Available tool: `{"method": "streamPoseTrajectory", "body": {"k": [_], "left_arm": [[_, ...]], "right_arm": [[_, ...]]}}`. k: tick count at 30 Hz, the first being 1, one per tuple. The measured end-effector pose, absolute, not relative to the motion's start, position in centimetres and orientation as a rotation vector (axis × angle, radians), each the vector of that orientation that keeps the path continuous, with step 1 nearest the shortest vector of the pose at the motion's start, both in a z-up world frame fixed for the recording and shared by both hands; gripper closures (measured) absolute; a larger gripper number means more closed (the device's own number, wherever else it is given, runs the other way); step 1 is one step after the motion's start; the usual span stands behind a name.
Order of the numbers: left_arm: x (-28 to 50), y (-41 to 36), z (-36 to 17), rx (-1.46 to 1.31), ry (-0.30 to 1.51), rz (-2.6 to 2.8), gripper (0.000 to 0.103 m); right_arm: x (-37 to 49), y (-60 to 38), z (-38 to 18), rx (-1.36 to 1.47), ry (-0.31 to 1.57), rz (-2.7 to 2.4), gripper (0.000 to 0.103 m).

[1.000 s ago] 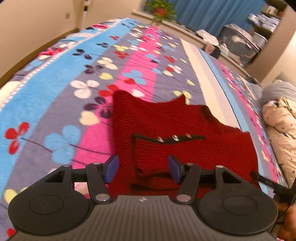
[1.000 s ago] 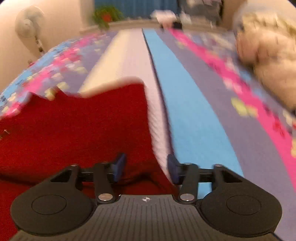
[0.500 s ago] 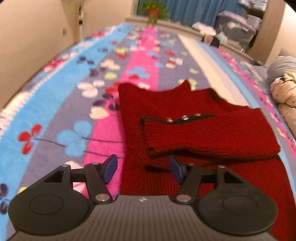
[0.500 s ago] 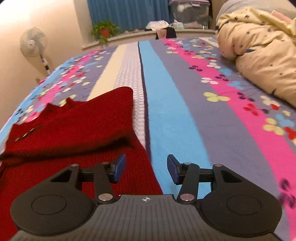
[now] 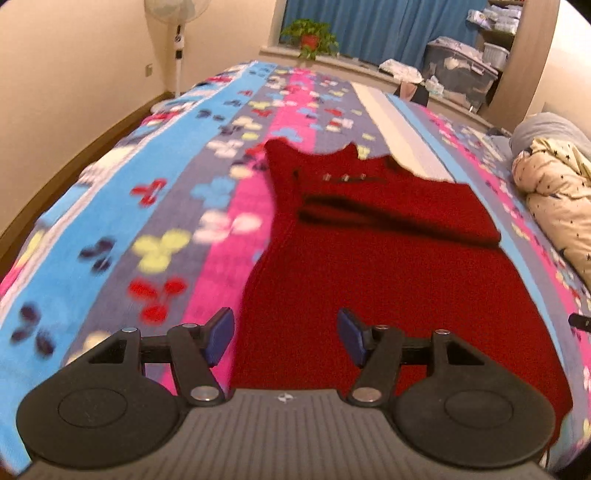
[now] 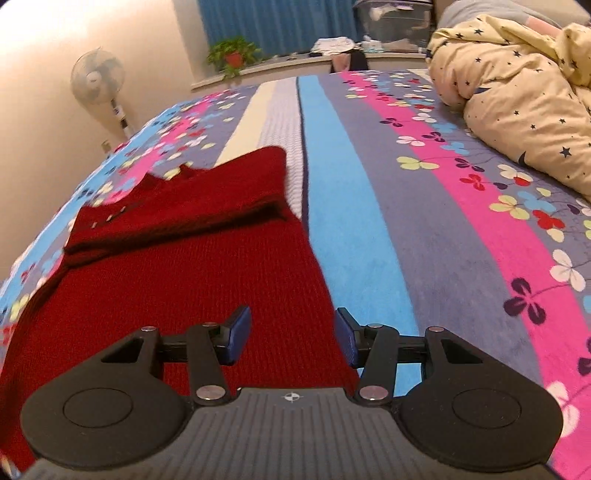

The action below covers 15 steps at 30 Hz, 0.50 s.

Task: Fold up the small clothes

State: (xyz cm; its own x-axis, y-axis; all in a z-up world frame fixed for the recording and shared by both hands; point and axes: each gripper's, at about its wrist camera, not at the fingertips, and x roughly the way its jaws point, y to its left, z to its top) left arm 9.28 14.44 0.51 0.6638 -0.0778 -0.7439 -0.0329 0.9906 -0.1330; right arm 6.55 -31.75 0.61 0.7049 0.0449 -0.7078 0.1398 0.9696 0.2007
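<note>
On the striped floral bedspread (image 5: 177,206), left wrist view: left gripper (image 5: 285,334) spread, empty, over the near left hem of the red knitted sweater (image 5: 388,266), lengthwise ahead. Right wrist view: right gripper (image 6: 293,336) spread, straddling the sweater's (image 6: 192,280) right edge.

We see bare striped bedspread (image 6: 424,229) running open through the middle and right of the right wrist frame, beside the red sweater (image 6: 192,280). A bunched cream duvet (image 6: 524,96) blocks the upper right corner. In the left wrist frame, open bedspread (image 5: 122,236) fills the left half; a standing fan (image 5: 177,22) and wall close the upper left.
</note>
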Motion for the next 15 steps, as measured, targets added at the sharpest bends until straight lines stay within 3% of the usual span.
{"method": "streamPoseTrajectory", "body": {"k": [6, 15], "left_arm": [[4.8, 16.5, -1.1, -0.185, 0.950, 0.042, 0.035], [5.2, 16.4, -3.6, -0.202, 1.101, 0.084, 0.035]], "right_arm": [[3.6, -33.1, 0.5, 0.227, 0.846, -0.051, 0.048], [2.7, -35.3, -0.9, 0.302, 0.901, -0.117, 0.045]]}}
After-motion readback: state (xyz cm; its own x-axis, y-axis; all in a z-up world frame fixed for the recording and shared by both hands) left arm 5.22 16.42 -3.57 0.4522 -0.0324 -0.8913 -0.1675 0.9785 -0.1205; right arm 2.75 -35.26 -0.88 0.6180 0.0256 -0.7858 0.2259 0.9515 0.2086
